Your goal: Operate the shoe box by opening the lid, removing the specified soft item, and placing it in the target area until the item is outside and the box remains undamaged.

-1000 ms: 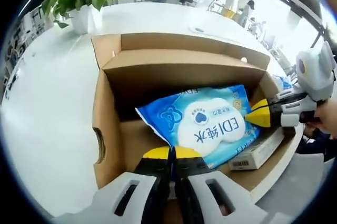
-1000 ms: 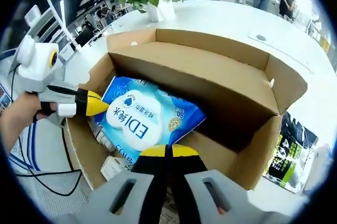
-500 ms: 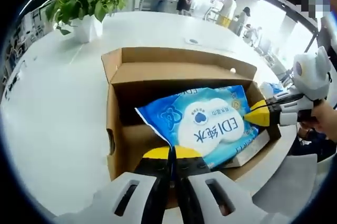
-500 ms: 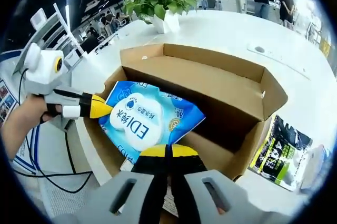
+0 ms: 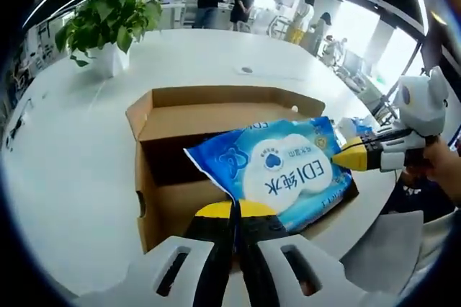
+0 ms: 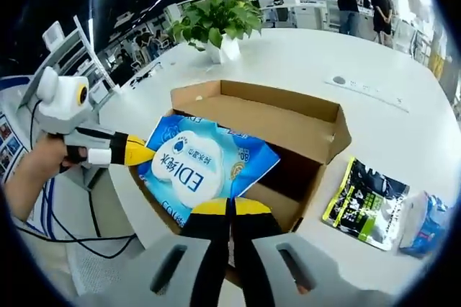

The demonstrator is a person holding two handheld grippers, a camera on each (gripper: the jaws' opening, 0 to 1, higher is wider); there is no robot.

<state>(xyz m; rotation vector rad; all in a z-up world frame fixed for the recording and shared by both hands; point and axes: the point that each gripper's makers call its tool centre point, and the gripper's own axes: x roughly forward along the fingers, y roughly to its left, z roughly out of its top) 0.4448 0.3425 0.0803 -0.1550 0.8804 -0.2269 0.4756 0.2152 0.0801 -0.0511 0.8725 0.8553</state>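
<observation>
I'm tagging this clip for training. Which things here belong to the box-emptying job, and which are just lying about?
Part of the job:
- cardboard box, lid open
- blue wipes pack, held at opposite ends by both tongs
- left tongs
- right tongs

Lying about:
- potted plant
- black and green packet
- blue packet beside it
- white table

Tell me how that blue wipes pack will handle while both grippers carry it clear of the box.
The blue wipes pack is probably soft: its pinched corner crumples at the left gripper. The glossy film may be slippery. Held at opposite ends, with the right gripper on the other, it may sag over the cardboard box.
</observation>
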